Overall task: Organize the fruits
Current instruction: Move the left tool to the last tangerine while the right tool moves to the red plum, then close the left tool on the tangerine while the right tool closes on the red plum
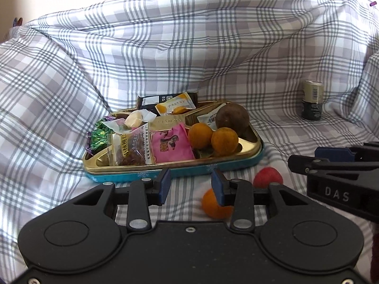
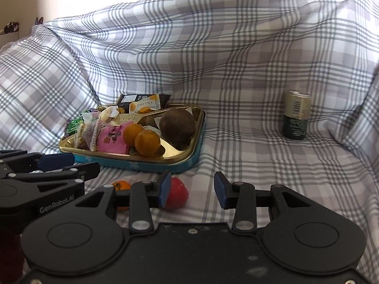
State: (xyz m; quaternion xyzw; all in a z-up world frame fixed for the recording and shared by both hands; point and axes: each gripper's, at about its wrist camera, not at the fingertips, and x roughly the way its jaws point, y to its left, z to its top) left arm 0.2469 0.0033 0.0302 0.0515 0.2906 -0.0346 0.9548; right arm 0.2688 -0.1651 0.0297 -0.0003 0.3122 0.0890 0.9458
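While three fruits (image 1: pixel 222 130) fill tray (image 1: pixel 170 174), two fruits (image 2: pixel 176 195) outside, one can (image 2: pixel 296 114)

We read: "PASTRY" – yellow packet (image 1: pixel 176 106) | "DAS" – right gripper (image 1: pixel 302 159) | "GenRobot.AI" – left gripper (image 2: pixel 85 163)

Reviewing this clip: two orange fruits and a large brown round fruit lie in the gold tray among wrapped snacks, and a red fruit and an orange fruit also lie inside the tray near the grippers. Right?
Not quite. The red fruit and the small orange fruit lie on the checked cloth in front of the gold tray, not inside it; the right wrist view shows this. The rest stands.
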